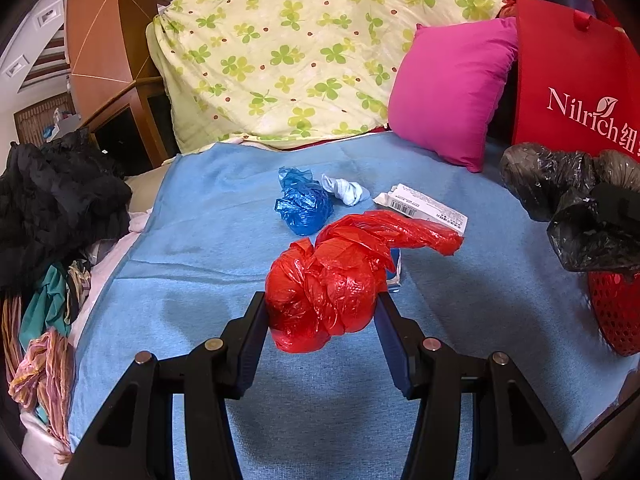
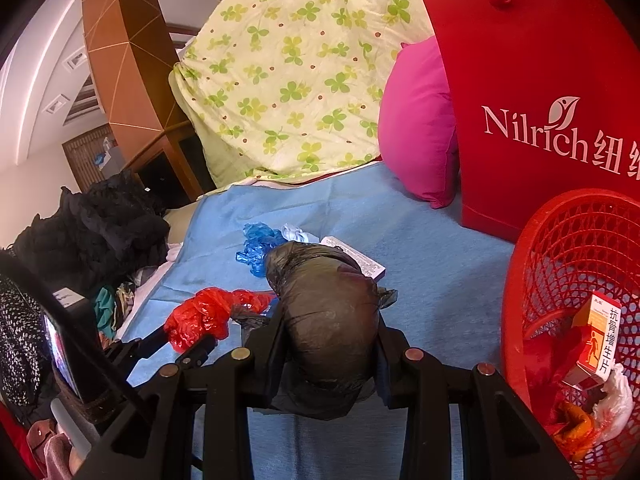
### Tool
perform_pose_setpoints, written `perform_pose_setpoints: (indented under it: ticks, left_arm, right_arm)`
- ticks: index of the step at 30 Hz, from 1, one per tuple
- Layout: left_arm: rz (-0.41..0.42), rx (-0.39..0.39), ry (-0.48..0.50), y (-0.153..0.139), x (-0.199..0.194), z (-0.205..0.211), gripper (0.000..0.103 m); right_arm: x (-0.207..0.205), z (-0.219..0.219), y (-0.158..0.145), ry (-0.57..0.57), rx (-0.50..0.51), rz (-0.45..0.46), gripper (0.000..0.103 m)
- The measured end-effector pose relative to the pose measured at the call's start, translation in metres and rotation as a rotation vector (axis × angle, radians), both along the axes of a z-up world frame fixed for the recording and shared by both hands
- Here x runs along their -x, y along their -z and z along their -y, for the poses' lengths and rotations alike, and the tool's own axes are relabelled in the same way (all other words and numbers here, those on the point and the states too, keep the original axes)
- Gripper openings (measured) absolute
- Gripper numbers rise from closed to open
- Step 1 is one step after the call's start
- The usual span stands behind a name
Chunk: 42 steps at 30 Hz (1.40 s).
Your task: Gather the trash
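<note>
Clamped in the right hand-held gripper [image 2: 328,344]: black bag [image 2: 326,320], lower centre of the frame, left of the red basket [image 2: 520,280] holding a box [image 2: 596,336]. Gripped by the left hand-held gripper [image 1: 320,316]: red bag [image 1: 324,284], centre frame, over the blue blanket [image 1: 200,280]. Just above, near mid-frame: blue bag [image 1: 302,204], white wad [image 1: 346,192], carton [image 1: 428,204]. Upper right: pink pillow [image 1: 448,92], red tote [image 1: 576,80].

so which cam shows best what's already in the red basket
The right wrist view. It looks into the red basket, where an orange medicine box lies among crumpled white and orange scraps. The left wrist view catches only a piece of its mesh wall under the black bag, contents hidden.
</note>
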<state>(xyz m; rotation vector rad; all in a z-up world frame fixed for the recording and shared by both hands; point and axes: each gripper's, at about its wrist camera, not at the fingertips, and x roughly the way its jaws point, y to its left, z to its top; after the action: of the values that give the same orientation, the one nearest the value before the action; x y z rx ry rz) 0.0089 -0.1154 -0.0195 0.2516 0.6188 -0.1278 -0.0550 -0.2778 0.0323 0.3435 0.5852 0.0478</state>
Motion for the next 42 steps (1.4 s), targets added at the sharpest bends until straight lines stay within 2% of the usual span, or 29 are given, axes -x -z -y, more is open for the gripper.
perform_pose_setpoints:
  ticks: [17,23,29,35,38,42]
  left_arm:
    - [0.029,-0.015,0.029,0.001,0.008,0.000,0.055]
    - [0.003,0.080,0.105,0.000,0.017,-0.004,0.055]
    - [-0.001,0.109,0.173,0.008,0.042,0.002,0.055]
    - [-0.065,0.139,0.196,0.016,0.063,0.011,0.055]
    - [-0.078,0.154,0.208,0.010,0.071,0.017,0.055]
    - [-0.055,0.170,0.235,-0.009,0.079,0.027,0.055]
  right_arm:
    - [0.014,0.001,-0.009,0.008,0.006,0.051,0.039]
    - [0.024,0.006,-0.017,0.007,0.001,0.115,0.039]
    - [0.034,0.016,-0.025,0.024,-0.001,0.154,0.039]
    - [0.046,0.036,-0.031,0.056,-0.039,0.186,0.039]
    - [0.051,0.046,-0.032,0.070,-0.056,0.198,0.039]
    - [0.061,0.059,-0.034,0.094,-0.072,0.216,0.040]
